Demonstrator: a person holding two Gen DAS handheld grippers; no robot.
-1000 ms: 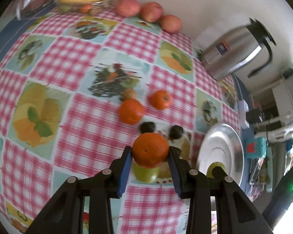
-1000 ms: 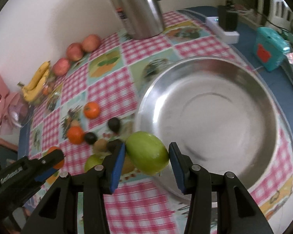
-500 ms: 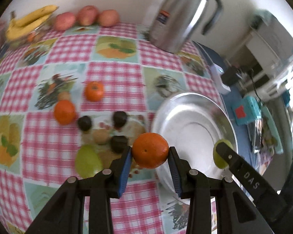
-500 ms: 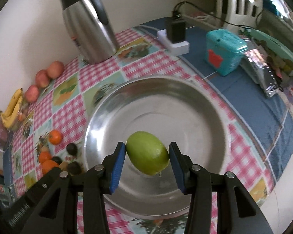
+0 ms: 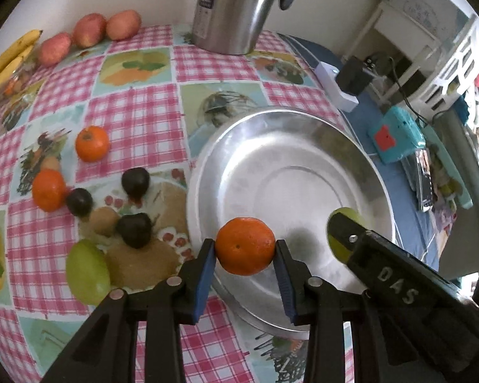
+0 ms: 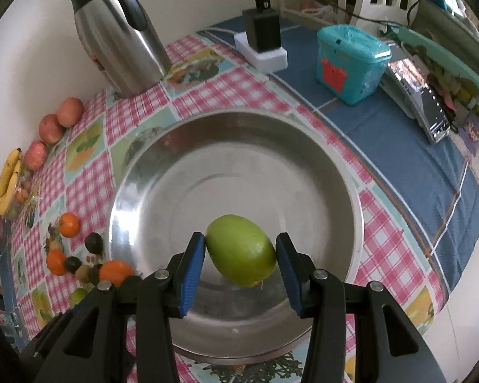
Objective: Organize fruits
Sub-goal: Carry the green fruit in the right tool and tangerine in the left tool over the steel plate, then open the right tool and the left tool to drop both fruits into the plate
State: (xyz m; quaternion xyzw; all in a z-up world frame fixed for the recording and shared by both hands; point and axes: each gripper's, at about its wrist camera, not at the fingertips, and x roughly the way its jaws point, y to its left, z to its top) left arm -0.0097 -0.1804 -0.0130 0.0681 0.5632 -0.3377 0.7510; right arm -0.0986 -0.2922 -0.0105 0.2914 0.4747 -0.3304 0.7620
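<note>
My left gripper (image 5: 244,252) is shut on an orange mandarin (image 5: 245,245), held over the near left rim of the large steel plate (image 5: 290,146). Over the plate's (image 6: 182,172) middle, my right gripper (image 6: 240,257) is shut on a green fruit (image 6: 241,254). That green fruit (image 5: 348,217) and a right finger show at the plate's right side in the left wrist view. On the checked cloth left of the plate lie two mandarins (image 5: 92,143) (image 5: 49,190), three dark plums (image 5: 135,181), brown fruits (image 5: 102,221) and another green fruit (image 5: 87,270).
A steel jug (image 5: 236,6) stands behind the plate. Three red apples (image 5: 89,29) and bananas (image 5: 6,54) line the far left wall. To the right on blue cloth are a white power strip with adapter (image 6: 262,44), a teal box (image 6: 351,63) and a tray of clutter.
Both grippers have swung toward the plate with their fruit. The mandarin went from above the loose fruits to the plate's rim; the green fruit went from the plate's edge to over its middle.
</note>
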